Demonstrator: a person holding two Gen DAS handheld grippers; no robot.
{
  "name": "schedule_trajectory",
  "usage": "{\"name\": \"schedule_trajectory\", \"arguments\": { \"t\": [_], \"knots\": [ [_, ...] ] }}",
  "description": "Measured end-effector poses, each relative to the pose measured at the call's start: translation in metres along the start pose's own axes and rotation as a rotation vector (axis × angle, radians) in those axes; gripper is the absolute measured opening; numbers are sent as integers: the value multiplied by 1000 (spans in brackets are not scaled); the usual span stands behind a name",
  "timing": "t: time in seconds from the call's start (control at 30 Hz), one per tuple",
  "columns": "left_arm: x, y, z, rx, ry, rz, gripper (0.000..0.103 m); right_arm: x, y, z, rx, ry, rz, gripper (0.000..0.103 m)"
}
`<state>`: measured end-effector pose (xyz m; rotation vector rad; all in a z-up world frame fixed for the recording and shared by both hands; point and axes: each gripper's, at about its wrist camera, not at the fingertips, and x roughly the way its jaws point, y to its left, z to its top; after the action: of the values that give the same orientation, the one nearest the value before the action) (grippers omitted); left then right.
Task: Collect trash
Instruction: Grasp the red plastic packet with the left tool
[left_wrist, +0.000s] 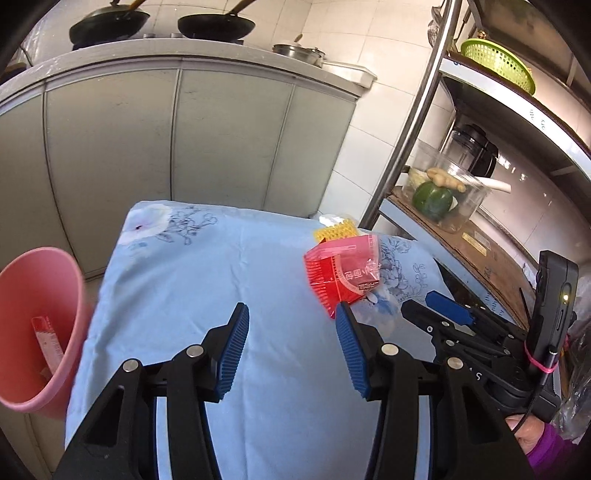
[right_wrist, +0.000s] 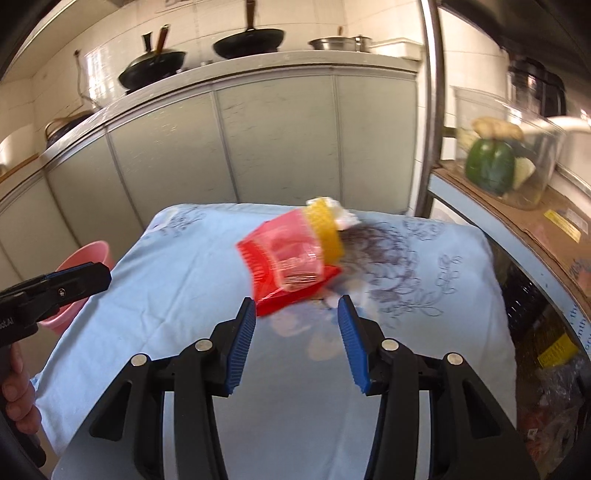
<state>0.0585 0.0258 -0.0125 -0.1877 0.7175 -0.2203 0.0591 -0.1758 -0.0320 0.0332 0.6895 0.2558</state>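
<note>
Reaching for next trash piece; both my grippers, left gripper (left_wrist: 291, 350) and right gripper (right_wrist: 297, 343), are gaping with nothing between pads; red wrapper (right_wrist: 284, 266) is lying just ahead of right fingertips; pink bin (left_wrist: 40, 328) is sitting far left; judging next: advance, pinch, carry.

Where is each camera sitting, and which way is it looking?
Left wrist view: sits on the left tongs, looks down across the blue cloth at the red wrapper and pink bin; right tongs and a hand show.
Right wrist view: sits on the right tongs, faces the same wrapper; left tongs and fingers show.
Shared: cloth, wrapper, bin, cabinets, pans.
</note>
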Motion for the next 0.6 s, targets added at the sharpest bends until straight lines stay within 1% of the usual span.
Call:
{"name": "schedule_trajectory", "arguments": {
  "t": [0.2,0.3,0.47,0.6],
  "knots": [
    [52,-26,18,100,42,-47,48,7,-33,3,71,-16,-30,47],
    [82,-33,23,145,63,-61,48,10,-42,2,81,-25,-39,47],
    [119,-26,31,135,89,-80,48,12,-46,-1,90,-45,-37,47],
    [139,-16,38,104,96,-121,50,14,-45,-2,103,-53,-11,47]
  ]
}}
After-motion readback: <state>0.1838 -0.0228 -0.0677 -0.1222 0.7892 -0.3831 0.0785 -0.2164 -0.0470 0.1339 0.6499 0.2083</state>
